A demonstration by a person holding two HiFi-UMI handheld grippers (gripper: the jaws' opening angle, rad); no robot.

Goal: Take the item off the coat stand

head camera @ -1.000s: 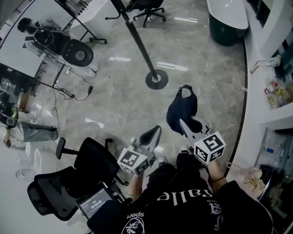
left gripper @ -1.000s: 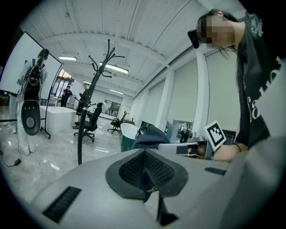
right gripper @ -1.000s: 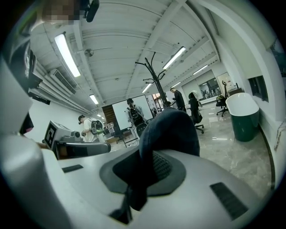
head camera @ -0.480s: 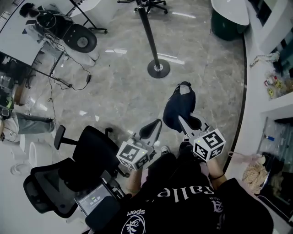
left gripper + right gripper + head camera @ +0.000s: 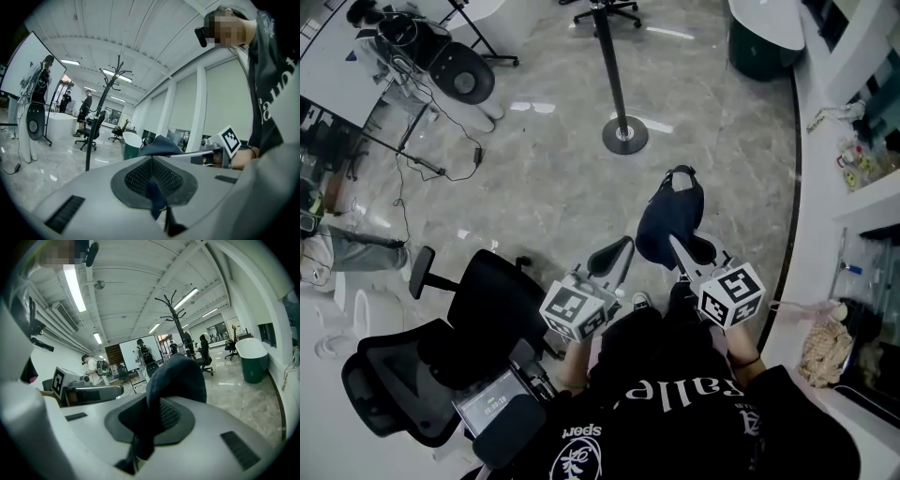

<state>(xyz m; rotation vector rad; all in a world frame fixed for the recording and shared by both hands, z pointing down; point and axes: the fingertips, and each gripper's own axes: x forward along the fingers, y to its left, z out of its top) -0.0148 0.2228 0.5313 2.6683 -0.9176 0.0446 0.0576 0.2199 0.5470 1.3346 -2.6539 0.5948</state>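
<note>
The item is a dark navy cap with a pale label inside. It hangs from my right gripper, which is shut on it, low over the marble floor. In the right gripper view the cap bulges up from between the pads of the right gripper. The black coat stand rises from its round base a step beyond the cap, and its hooks are bare. My left gripper is beside the cap, shut and holding nothing; in its own view the left gripper shows its pads together.
Two black office chairs stand at my left, with a small screen device by them. Cables and a tripod cross the floor at far left. A dark green tub and a white counter line the right side.
The head view has shifted, so the stand's pole looks more upright. Both grippers and the held cap stay almost where they were before my body.
</note>
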